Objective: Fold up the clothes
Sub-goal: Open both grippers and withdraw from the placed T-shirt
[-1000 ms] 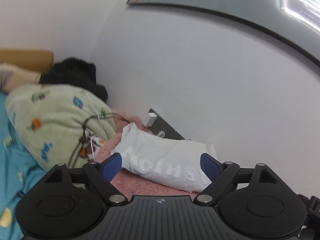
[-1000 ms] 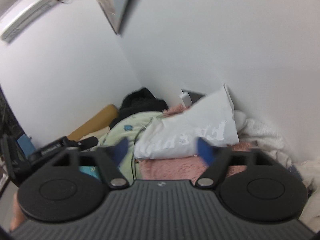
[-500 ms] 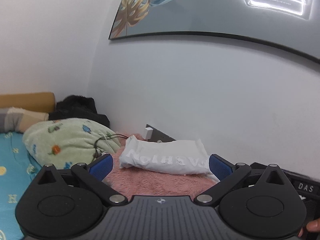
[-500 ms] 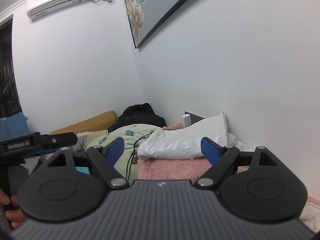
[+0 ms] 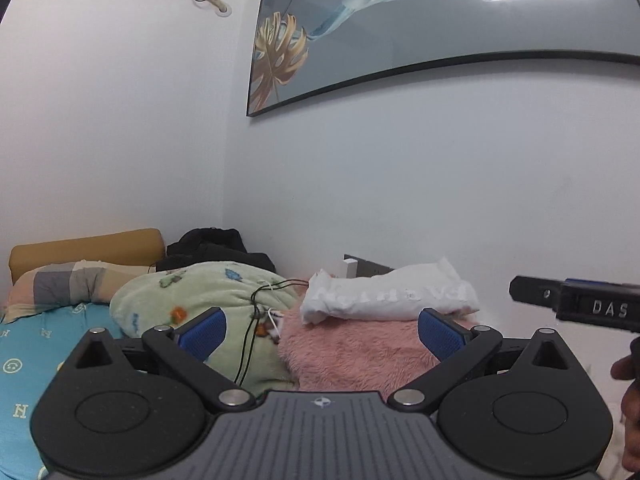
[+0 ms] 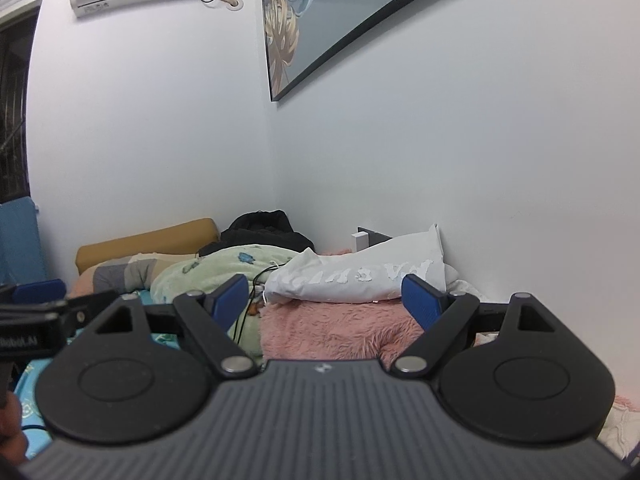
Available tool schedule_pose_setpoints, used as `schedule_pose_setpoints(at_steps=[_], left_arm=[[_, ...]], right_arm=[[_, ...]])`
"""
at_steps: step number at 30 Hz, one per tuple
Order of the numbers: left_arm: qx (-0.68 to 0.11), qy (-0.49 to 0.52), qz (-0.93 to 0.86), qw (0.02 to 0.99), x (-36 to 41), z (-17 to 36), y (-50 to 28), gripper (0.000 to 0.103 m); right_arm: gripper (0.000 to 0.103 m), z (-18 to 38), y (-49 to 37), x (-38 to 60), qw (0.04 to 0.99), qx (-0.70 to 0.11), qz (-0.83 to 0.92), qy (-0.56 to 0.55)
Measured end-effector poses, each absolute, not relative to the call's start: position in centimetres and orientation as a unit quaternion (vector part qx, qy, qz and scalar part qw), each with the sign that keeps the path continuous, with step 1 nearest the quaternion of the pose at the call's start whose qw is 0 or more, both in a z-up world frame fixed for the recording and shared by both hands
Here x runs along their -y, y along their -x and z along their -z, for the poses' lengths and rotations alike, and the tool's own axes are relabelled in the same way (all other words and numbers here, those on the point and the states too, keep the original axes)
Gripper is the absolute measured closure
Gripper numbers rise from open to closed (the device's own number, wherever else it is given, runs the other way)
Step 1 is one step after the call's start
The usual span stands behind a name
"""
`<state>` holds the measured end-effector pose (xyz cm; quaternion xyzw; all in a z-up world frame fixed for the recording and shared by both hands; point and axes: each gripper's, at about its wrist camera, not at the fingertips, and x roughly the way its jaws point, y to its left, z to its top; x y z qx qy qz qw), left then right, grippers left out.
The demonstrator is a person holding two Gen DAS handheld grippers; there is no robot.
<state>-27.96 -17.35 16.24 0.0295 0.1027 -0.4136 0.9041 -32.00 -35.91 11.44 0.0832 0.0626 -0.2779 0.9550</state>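
Folded white printed garment (image 5: 390,298) lies crosswise atop fluffy pink blanket (image 5: 352,350), ahead of both tongs; left tongs (image 5: 322,336) & right tongs (image 6: 332,300) gape apart, empty.

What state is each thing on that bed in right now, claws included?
White garment: folded, lying on the pink blanket.
Pink blanket: spread flat.
Green blanket: bunched up.
Black cable: draped over the green blanket.
Left claw: open, empty.
Right claw: open, empty.

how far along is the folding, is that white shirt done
Looks done: the white garment lies folded on the pink fleece blanket. In hand: nothing; the left gripper and right gripper are open and empty. Left: no other loose clothes are clearly visible.
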Motion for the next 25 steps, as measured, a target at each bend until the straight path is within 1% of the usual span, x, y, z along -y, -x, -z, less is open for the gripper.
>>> schedule_pose_setpoints(at_steps=[6,25], left_arm=[[-0.112,-0.022,0.402,0.908,16.3,-15.6,27.3,0.0],[-0.099,-0.021,0.401,0.91,15.4,-16.3,27.8,0.0]], right_arm=[[0.018,-10.8,31.8,35.0,0.954,-0.058,0.285,-0.071],[0.018,-10.2,30.9,34.6,0.951,-0.071,0.292,-0.069]])
